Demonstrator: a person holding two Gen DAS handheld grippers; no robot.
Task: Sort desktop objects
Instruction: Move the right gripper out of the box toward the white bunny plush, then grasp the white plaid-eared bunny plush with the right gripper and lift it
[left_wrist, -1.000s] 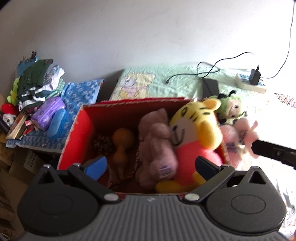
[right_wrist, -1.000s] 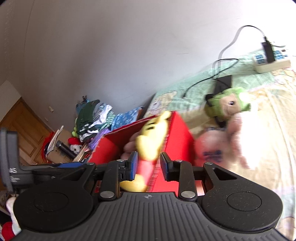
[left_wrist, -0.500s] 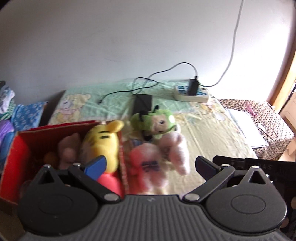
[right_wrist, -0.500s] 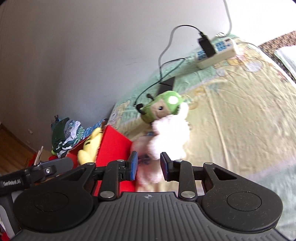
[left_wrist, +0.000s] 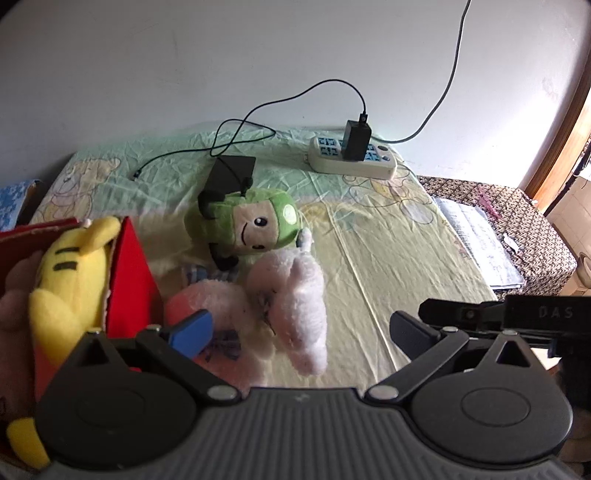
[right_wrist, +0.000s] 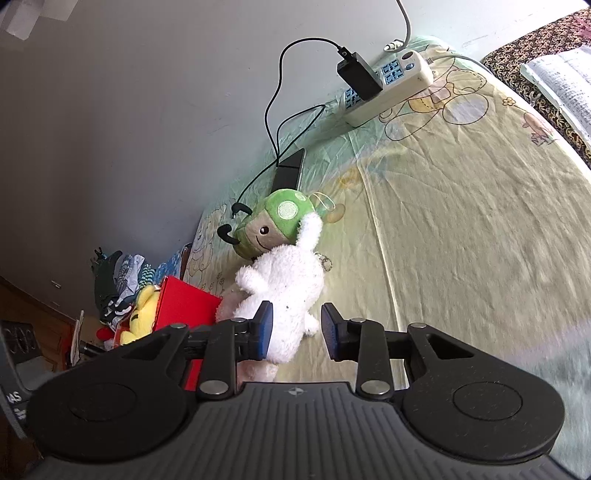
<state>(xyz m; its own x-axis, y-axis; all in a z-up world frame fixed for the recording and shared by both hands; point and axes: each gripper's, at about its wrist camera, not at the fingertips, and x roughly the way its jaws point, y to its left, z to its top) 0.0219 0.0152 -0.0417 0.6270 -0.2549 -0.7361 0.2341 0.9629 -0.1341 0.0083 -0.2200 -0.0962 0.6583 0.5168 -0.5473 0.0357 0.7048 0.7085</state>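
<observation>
Pick-up pending: right gripper, jaws partly open and empty, must advance toward 11 o'clock onto white plush rabbit; left gripper wide open, empty.

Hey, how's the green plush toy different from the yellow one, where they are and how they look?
The green plush toy lies out on the bedsheet; the yellow plush toy sits inside the red box. The green one has a beige face and black antennae; the yellow one has dark stripes on its head. The green one shows its face here; the yellow one's face is turned away. Both are soft stuffed toys, and neither is held.
</observation>
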